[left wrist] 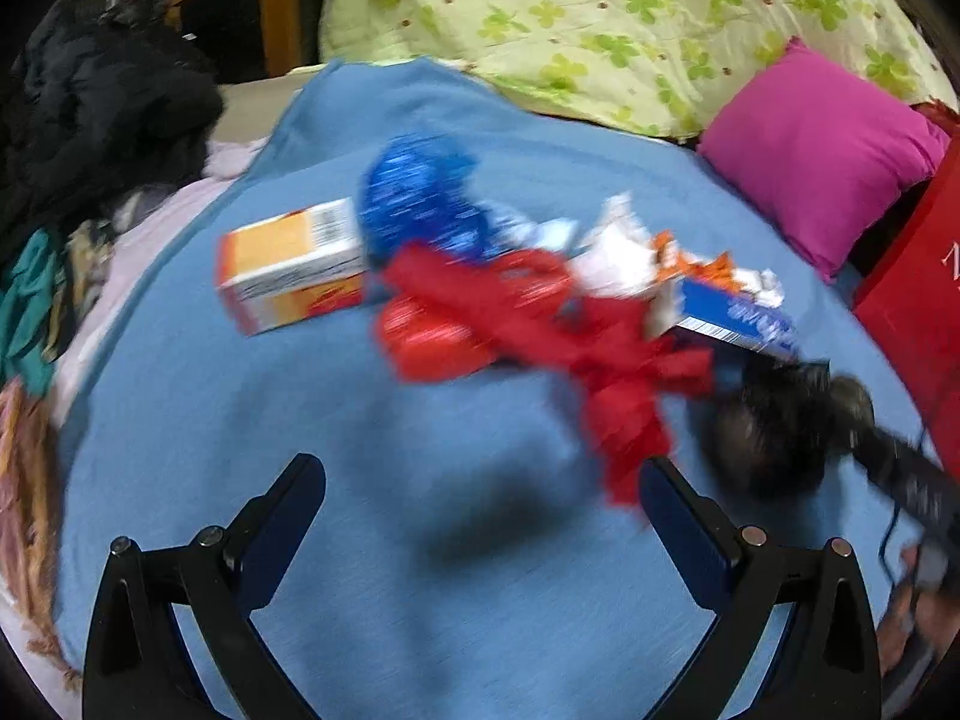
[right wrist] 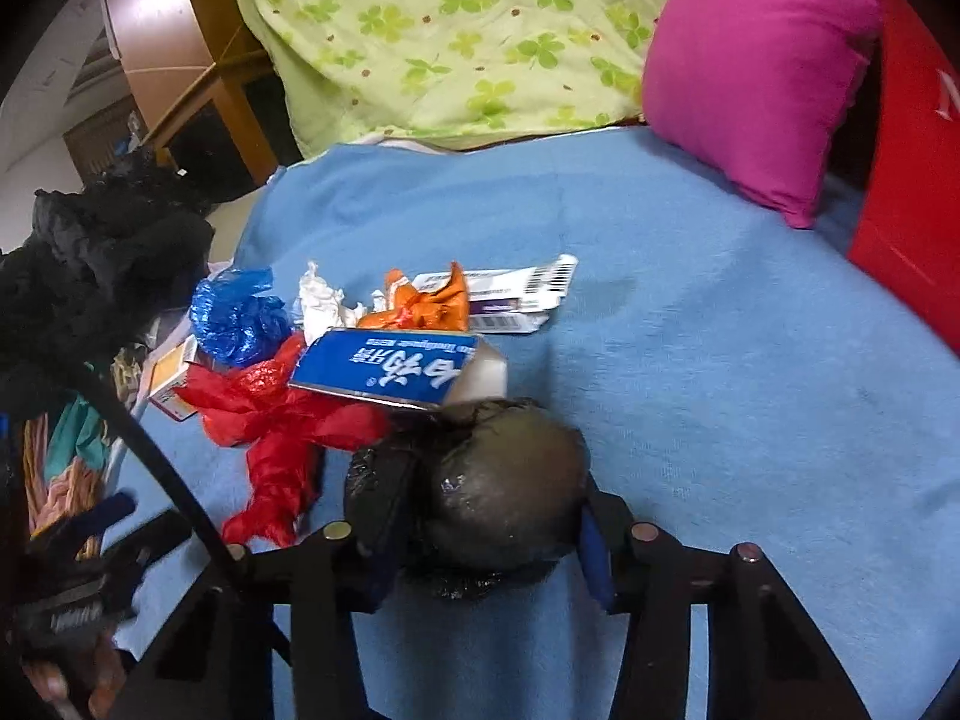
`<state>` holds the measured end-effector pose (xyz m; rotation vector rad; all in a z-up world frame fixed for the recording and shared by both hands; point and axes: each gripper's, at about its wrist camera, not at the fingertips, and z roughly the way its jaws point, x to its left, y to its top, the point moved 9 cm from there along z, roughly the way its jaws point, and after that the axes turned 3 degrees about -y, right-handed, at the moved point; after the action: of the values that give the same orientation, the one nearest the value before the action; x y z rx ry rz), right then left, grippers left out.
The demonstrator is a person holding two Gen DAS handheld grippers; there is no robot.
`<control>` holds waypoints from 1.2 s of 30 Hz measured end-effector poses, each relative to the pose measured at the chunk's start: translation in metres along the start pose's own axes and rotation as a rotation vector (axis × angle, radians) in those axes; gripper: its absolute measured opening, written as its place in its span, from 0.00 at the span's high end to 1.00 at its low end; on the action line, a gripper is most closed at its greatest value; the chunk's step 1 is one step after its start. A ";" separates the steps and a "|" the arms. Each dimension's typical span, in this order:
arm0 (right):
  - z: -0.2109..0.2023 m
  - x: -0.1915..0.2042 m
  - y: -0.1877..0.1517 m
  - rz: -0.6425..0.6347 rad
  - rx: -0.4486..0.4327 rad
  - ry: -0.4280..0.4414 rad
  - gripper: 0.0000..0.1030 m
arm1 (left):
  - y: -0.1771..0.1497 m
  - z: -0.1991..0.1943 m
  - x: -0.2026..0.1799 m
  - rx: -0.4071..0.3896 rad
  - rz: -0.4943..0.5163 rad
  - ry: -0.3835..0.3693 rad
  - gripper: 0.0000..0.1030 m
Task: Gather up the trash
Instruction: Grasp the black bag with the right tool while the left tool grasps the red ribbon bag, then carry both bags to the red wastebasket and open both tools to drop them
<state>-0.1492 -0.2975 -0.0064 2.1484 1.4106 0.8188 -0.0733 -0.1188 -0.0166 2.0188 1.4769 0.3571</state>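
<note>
The black bag (right wrist: pixel 510 498) is a rounded, dark, glossy wad of thin plastic with crinkled edges, lying on the blue blanket (right wrist: pixel 690 330) at the near end of the trash pile. The right gripper (right wrist: pixel 486 516) is clamped on it, one pad pressed into each side. From the left wrist view the same wad (left wrist: pixel 774 438) shows as a dark blur with the right gripper's black body over it.

Just beyond it lie a red bag (right wrist: pixel 282 420), crumpled and stretched long, a blue carton (right wrist: pixel 390 375) with white lettering resting partly on it, a blue bag (right wrist: pixel 237 318) balled up, white tissue (right wrist: pixel 321 300), an orange wrapper (right wrist: pixel 432 300), flat barcoded packs (right wrist: pixel 528 288) and an orange box (left wrist: pixel 294 267).

The left gripper (left wrist: pixel 483 480) stands wide, nothing between its fingers, above bare blanket short of the pile.

The left view is smeared, so print on the boxes is unreadable. The orange box is mostly hidden in the right view. A red container (right wrist: pixel 912 180) is cut off at the right edge beside a pink pillow (right wrist: pixel 762 72).
</note>
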 end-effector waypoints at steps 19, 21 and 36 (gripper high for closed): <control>-0.095 -0.053 -0.023 0.161 -0.102 -0.023 0.56 | -0.012 -0.022 -0.036 0.002 0.093 -0.075 0.70; -0.105 -0.056 -0.025 0.175 -0.113 -0.024 0.56 | -0.015 -0.039 -0.033 -0.021 0.090 -0.081 0.70; -0.208 -0.120 -0.066 0.312 -0.236 -0.110 0.56 | -0.013 -0.130 -0.065 -0.164 0.120 -0.190 0.70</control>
<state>-0.3716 -0.3746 0.0738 2.2164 0.8873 0.9112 -0.1762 -0.1363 0.0853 1.9558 1.1760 0.3153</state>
